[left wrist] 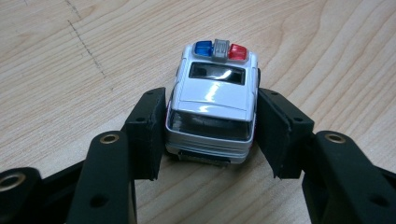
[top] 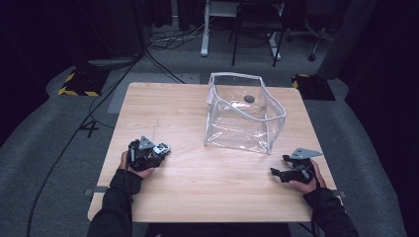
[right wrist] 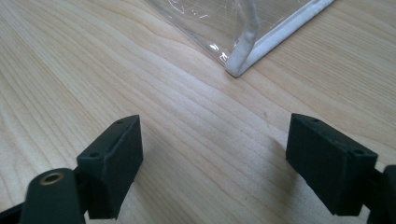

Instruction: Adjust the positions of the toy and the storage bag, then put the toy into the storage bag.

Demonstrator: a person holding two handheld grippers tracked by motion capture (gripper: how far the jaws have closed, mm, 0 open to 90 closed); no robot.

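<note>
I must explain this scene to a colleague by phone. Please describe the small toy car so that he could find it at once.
Start at the light wooden table and go to its near left part, where the left gripper lies. The toy police car sits between its jaws, which close on the car's sides. It is white and silver with a blue and red light bar, unlike the large clear plastic bag farther right.
</note>
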